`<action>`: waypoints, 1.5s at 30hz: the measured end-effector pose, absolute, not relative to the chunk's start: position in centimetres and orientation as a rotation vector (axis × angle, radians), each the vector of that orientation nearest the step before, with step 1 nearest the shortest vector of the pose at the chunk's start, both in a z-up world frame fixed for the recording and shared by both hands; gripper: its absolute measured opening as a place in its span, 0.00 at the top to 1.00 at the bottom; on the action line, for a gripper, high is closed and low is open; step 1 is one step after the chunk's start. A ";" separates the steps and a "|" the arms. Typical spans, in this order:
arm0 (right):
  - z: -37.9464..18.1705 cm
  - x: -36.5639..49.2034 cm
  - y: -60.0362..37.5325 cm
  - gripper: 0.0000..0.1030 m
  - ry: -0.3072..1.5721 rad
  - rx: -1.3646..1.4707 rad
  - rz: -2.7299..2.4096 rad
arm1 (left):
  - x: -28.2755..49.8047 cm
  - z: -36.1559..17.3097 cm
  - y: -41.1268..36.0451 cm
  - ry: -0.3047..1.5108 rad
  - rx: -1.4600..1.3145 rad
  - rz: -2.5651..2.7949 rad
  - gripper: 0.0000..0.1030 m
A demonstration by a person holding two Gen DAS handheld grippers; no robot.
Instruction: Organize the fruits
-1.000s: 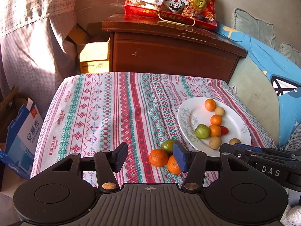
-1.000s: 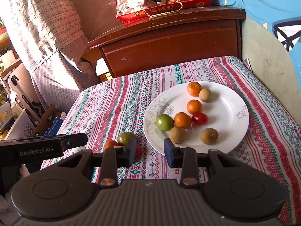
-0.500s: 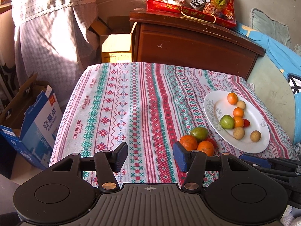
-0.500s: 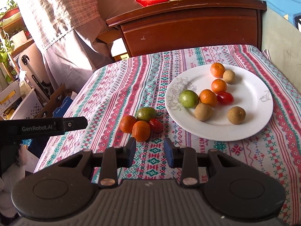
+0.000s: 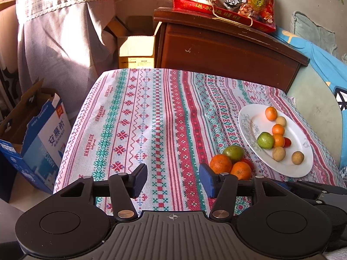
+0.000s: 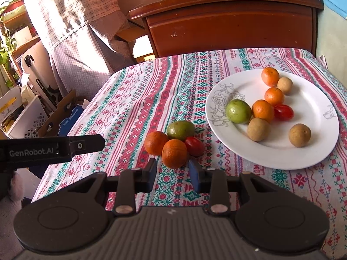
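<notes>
Both the right gripper (image 6: 172, 172) and left gripper (image 5: 172, 179) are hovering released, nothing between them, near the loose oranges (image 6: 174, 153) on the desk (image 6: 134, 99)

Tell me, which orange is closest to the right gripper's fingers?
The front orange on the tablecloth, just ahead of the right gripper. The other loose orange sits farther back.

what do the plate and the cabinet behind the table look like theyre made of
Plate: probably glazed ceramic, glossy white with a thin line-drawn flower pattern on the rim. Cabinet: looks like dark reddish wood, varnished and slightly shiny, with pale scuffs on the front panel.
</notes>
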State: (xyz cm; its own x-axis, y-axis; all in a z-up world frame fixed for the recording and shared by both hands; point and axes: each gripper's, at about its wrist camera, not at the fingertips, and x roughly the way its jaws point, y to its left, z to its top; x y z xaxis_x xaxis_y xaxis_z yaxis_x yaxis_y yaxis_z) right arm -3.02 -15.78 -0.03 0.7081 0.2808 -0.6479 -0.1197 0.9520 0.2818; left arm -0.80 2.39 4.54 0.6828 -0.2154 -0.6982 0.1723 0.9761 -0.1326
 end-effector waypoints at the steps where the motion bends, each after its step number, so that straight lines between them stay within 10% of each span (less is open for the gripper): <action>1: -0.1 -2.9 -15.7 0.67 0.754 0.228 0.223 | -0.8 4.5 2.3 0.792 -0.059 -0.218 0.50; 45: -0.2 -5.2 -19.0 0.72 0.766 0.242 0.158 | 1.3 1.3 -3.6 0.793 -0.022 -0.356 0.57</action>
